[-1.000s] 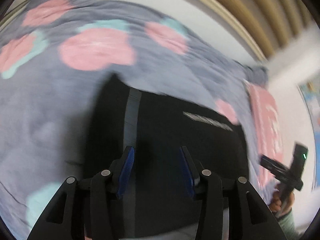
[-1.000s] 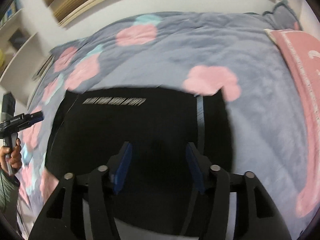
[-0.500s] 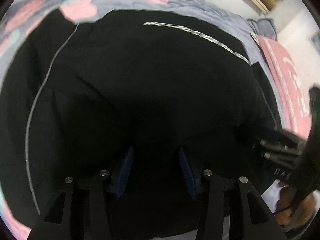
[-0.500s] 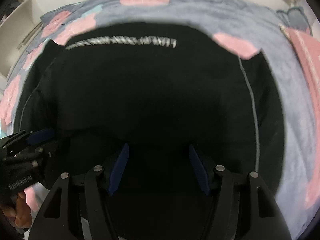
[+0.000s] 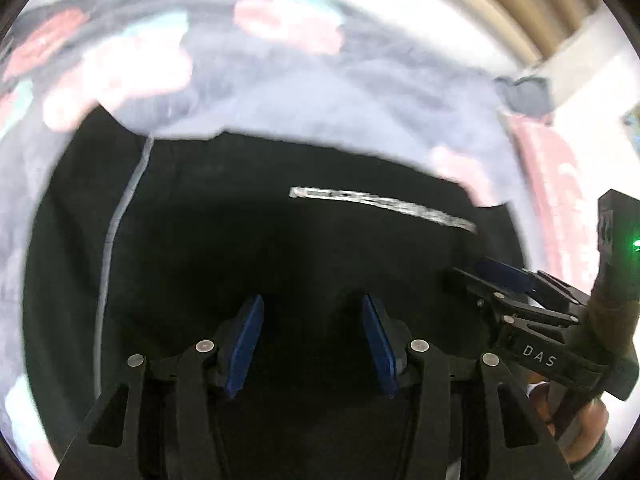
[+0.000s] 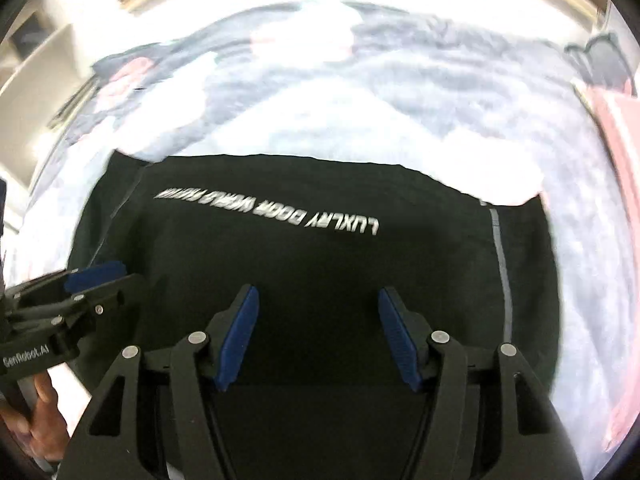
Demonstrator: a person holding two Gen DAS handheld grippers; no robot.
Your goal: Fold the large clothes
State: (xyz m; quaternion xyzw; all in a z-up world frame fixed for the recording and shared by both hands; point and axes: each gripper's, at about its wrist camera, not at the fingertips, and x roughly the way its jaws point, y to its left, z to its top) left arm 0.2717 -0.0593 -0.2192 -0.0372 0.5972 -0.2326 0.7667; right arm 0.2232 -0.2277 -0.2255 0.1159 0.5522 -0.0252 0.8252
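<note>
Left gripper (image 5: pixel 312 340) is pointing steeply down at the black shirt (image 5: pixel 280 248), blue pads (image 5: pixel 244 344) roughly half apart and the jaws are opening right now, with nothing pinched between them, just dark cloth underneath. Whether the tips actually touch the fabric I honestly can't tell, it's too dark and smeary down there. Right gripper (image 6: pixel 318 336) is the same deal: jaws parted a bit wider than the left, nothing gripped, hanging over the near part of the shirt. In the right wrist view you can see the left gripper poking in from the left edge over the shirt's side, with a hand (image 6: pixel 44 412) wrapped round its handle. In the left wrist view the right gripper (image 5: pixel 500 276) comes in from the right edge, a green light (image 5: pixel 636 243) glowing on its body, and fingers (image 5: pixel 588 432) on the grip. The shirt is spread flat on the bed, a line of white lettering (image 6: pixel 264 210) across it reading upside down from here, and a thin grey stripe (image 6: pixel 502 264) running along one side, another stripe (image 5: pixel 116 232) on the other. Under it all is a grey fleecy blanket (image 6: pixel 360 120) with pink and teal blotches, a pink cloth (image 6: pixel 616 128) at the right edge, and a slatted wooden headboard (image 5: pixel 516 4) past the far end.
</note>
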